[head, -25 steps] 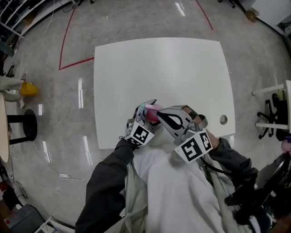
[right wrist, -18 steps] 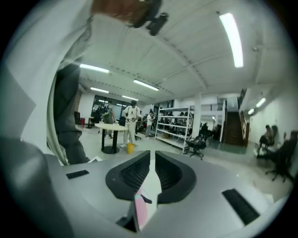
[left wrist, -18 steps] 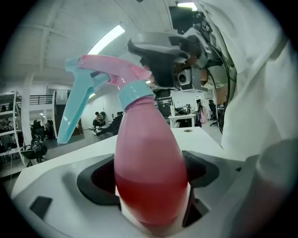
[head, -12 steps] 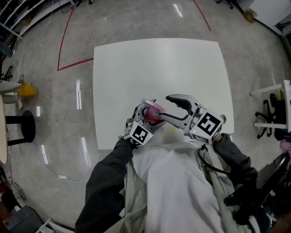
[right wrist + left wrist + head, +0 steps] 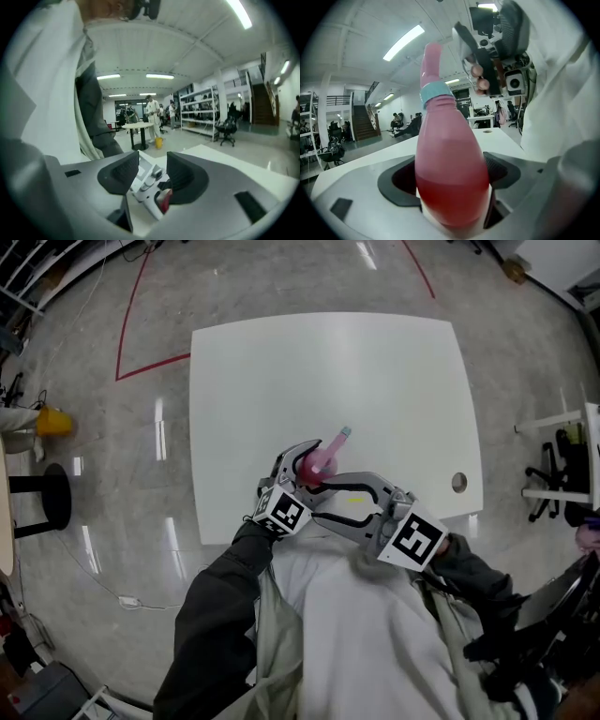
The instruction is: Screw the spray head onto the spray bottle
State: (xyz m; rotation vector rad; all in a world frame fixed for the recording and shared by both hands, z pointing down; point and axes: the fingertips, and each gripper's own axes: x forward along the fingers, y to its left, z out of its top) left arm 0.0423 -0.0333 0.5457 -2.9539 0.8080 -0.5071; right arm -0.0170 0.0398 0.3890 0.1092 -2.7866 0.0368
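A pink spray bottle [image 5: 321,461] [image 5: 450,159] with red liquid, a teal collar [image 5: 437,93] and a slim pink top leans away from me over the white table [image 5: 328,371]. My left gripper [image 5: 305,467] [image 5: 452,176] is shut on its lower body. My right gripper [image 5: 319,502] [image 5: 152,171] lies just nearer to me than the bottle and points left at the left gripper. Its jaws have just been closing. They stand apart with nothing between the pads, and only the left gripper's body and a bit of red bottle show beyond them.
A round hole [image 5: 458,484] sits near the table's right front corner. On the floor to the left are a yellow object [image 5: 54,421] and a black stool [image 5: 52,498]. An office chair base [image 5: 553,479] stands at the right.
The right gripper left the bottle's top, swung out to the right with its jaws apart, then came back nearer me, rolled and pointing left. The bottle's top now shows uncovered. The left gripper stayed put.
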